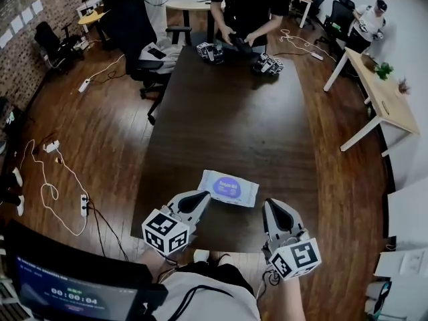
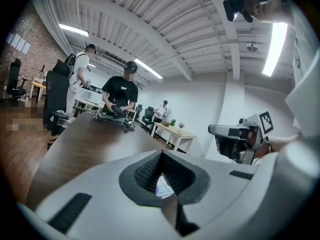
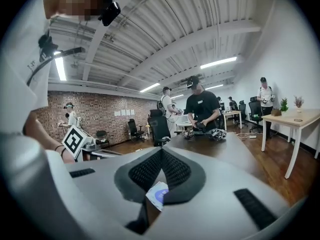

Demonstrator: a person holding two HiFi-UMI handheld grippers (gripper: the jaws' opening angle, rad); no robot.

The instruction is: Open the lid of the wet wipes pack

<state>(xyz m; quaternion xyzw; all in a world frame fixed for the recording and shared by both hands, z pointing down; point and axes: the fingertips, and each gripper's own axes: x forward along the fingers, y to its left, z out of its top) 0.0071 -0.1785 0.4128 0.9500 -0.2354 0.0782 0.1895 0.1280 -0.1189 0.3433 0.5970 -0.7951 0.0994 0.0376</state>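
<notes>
Head view gives you the whole layout: the long dark table (image 1: 227, 112) runs away from you toward a person (image 1: 244, 12) who stands at its far end busy with other gear (nothing to do with your job). On your end of the table, near the edge closest to you, the wet wipes pack (image 1: 229, 187) lies flat. Its long axis runs across your view from left to right, with the right end slanting a little toward you. Your left gripper (image 1: 204, 196) points at the pack's near left corner, its tips just beside the near edge; whether they touch it you cannot tell from here. Your right gripper (image 1: 273, 204) sits just off the pack's right end, a little farther from it, so the left is the nearer tool. Both gripper views show the jaws pressed together with nothing between them, and only a sliver of the pack shows ahead through the recess behind the tips. The purple oval (image 1: 230, 184) in the middle of the top face is probably the lid, and it lies ahead of both tips.
</notes>
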